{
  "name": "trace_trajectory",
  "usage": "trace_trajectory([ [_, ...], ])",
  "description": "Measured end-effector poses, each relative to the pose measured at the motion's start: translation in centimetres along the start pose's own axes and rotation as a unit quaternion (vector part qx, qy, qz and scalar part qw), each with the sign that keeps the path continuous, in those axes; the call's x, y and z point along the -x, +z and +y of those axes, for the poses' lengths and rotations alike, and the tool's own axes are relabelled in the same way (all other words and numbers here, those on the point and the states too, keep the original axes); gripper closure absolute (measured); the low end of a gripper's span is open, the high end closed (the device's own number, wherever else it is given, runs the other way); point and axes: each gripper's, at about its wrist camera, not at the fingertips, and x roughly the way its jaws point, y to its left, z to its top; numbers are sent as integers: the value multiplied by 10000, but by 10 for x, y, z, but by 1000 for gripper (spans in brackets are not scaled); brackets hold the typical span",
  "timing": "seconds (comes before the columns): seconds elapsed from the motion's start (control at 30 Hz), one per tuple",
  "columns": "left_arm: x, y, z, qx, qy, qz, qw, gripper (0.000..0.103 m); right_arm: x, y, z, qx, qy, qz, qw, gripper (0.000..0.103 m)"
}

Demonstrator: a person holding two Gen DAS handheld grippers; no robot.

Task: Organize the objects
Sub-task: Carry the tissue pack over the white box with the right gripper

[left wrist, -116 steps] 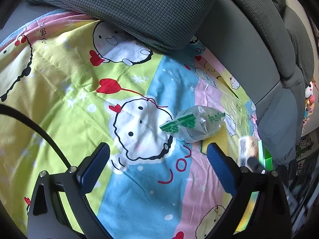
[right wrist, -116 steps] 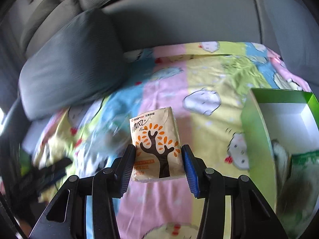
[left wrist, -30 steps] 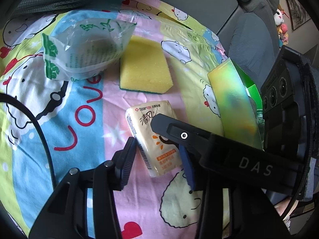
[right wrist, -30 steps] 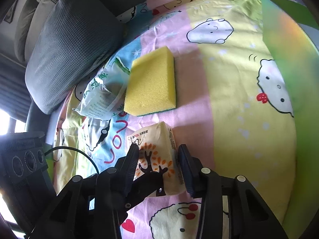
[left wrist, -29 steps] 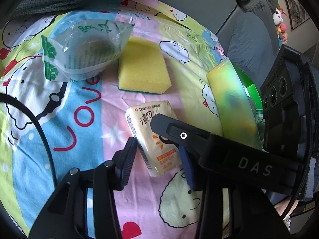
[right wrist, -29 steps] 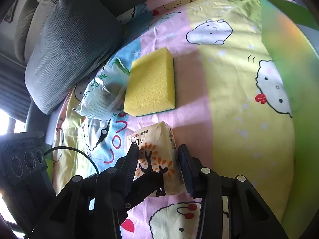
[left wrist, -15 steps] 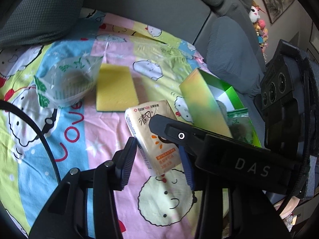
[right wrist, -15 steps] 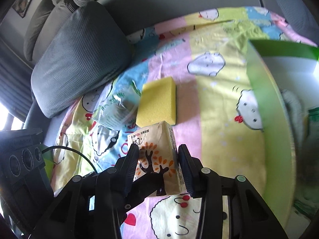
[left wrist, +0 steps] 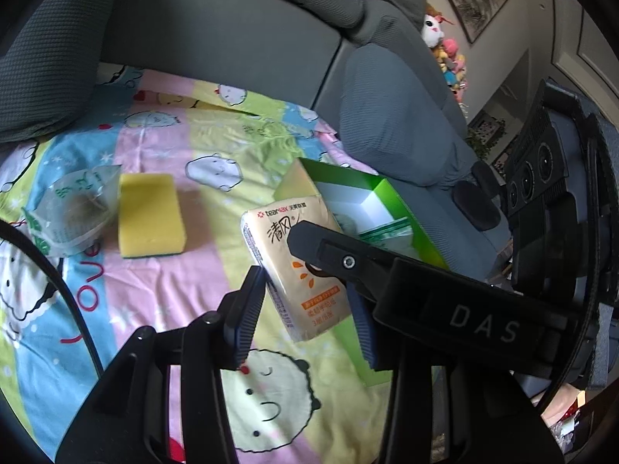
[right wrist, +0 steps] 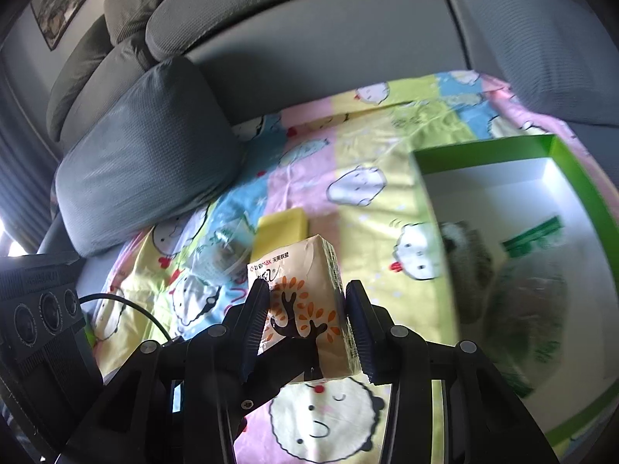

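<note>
1. Both grippers, left gripper [left wrist: 305, 305] and right gripper [right wrist: 305, 321], clamp one tissue pack [right wrist: 305, 301] midair.
2. Pack hangs above the bedsheet [right wrist: 371, 154], likely bound for the green box [right wrist: 572, 162].

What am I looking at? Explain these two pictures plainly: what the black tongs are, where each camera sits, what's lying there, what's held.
There is no robot here. A person holds a two-finger clamp in each hand, and a wide-angle camera on each clamp looks along its fingers. One picture comes from the left gripper, the other from the right gripper, and each also shows the other's black body. Both seem clamped on one tissue pack, held above a cartoon bedsheet spread on a grey sofa. On the sheet lie a yellow sponge and, beside it, a clear bag with green print. To the right stands an open green box with bagged items inside.
</note>
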Motion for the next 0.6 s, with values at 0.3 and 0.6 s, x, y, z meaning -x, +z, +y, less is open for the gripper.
trace_trajectory([
  [0.3, -17, -1, -32, -266, -343, 69, 9990, 62, 29, -5, -28, -264, -284, -365, 9986, 60],
  [0.6, -49, -8, -61, -376, -768, 340, 9958, 62, 51, -15, -68, -758, -648, -535, 9936, 60],
])
